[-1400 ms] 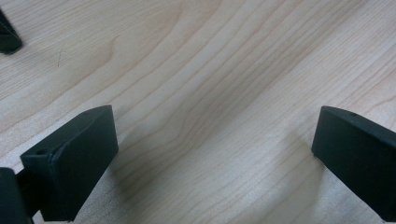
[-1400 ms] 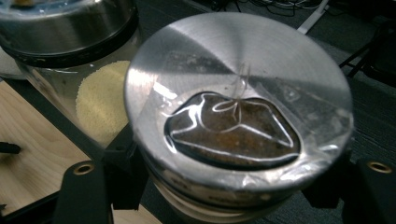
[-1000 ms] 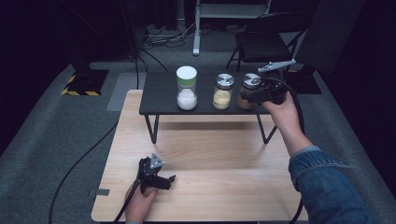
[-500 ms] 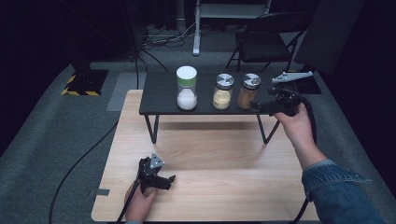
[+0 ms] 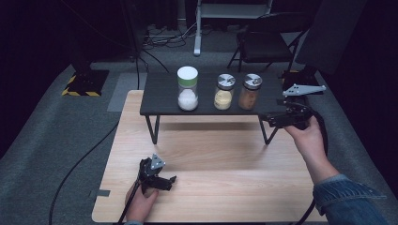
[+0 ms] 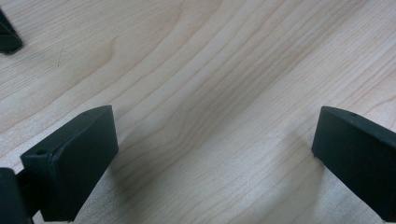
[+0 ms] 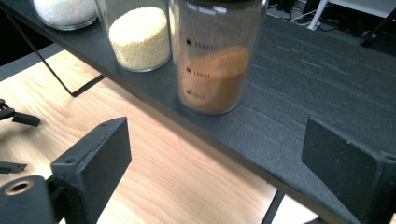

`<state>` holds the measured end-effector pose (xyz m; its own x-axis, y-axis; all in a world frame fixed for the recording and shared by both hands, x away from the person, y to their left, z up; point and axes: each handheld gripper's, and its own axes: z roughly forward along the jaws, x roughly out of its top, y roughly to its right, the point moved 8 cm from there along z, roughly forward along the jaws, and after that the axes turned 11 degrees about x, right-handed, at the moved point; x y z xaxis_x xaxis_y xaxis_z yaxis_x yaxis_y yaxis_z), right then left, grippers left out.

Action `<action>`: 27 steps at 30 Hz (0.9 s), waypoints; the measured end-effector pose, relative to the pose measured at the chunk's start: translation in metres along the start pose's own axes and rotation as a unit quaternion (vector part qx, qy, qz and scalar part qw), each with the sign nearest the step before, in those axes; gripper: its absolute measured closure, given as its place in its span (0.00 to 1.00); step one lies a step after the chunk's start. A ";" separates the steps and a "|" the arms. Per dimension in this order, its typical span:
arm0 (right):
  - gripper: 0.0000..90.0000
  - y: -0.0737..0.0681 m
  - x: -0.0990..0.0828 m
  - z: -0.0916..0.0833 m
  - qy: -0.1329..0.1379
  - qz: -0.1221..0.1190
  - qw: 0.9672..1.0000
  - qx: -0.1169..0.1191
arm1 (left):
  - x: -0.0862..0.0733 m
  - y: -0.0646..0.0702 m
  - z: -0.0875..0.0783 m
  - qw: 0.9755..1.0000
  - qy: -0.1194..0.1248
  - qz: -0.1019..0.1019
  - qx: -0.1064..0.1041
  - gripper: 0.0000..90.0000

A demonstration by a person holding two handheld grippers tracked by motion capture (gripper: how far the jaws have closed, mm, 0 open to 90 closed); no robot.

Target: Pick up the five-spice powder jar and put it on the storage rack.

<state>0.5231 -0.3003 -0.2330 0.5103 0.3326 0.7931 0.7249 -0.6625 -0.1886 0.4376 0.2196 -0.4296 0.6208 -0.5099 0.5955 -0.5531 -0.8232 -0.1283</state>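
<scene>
A light wooden counter stands on grey carpet. On the black shelf, a green-banded white-lidded jar of white grains stands at the left, just beside a steel-lidded jar of yellow grains. Behind, a folding chair, a yellow-and-black striped base and floor cables.

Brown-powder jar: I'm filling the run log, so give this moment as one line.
right gripper: open, jaws just opening, nothing between | brown-powder jar: upright on black shelf, free | left gripper: open, over wooden table

A pale wooden table stood on grey carpet; behind it, a folding chair sat in a dark, dim room.
</scene>
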 end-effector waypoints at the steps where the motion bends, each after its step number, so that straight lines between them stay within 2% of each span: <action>1: 0.09 0.000 -0.002 0.000 0.000 0.001 1.000 0.001 | 0.000 0.000 0.000 1.000 0.000 0.000 0.000 0.00; 8: 0.08 -0.002 -0.020 0.002 -0.004 0.003 1.000 0.001 | 0.000 0.000 0.000 1.000 0.000 0.000 0.000 0.00; 16: 0.08 -0.002 -0.045 0.007 -0.006 0.008 1.000 0.012 | 0.000 0.000 0.000 1.000 0.000 0.000 0.000 0.00; 18: 0.08 -0.002 -0.054 0.009 -0.003 0.012 1.000 0.011 | 0.000 0.000 0.000 1.000 0.000 0.000 0.000 0.00; 20: 0.08 0.000 -0.062 0.010 0.004 0.016 1.000 0.021 | 0.000 0.000 0.000 1.000 0.000 0.000 0.000 0.00; 27: 0.08 -0.001 -0.088 0.019 0.001 0.023 0.999 0.027 | 0.000 0.000 0.000 1.000 0.000 0.000 0.000 0.00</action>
<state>0.4862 -0.3168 -0.3139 0.5438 0.3012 0.7833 0.7240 -0.6404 -0.2563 0.4375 0.2196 -0.4296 0.6208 -0.5095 0.5958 -0.5528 -0.8234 -0.1281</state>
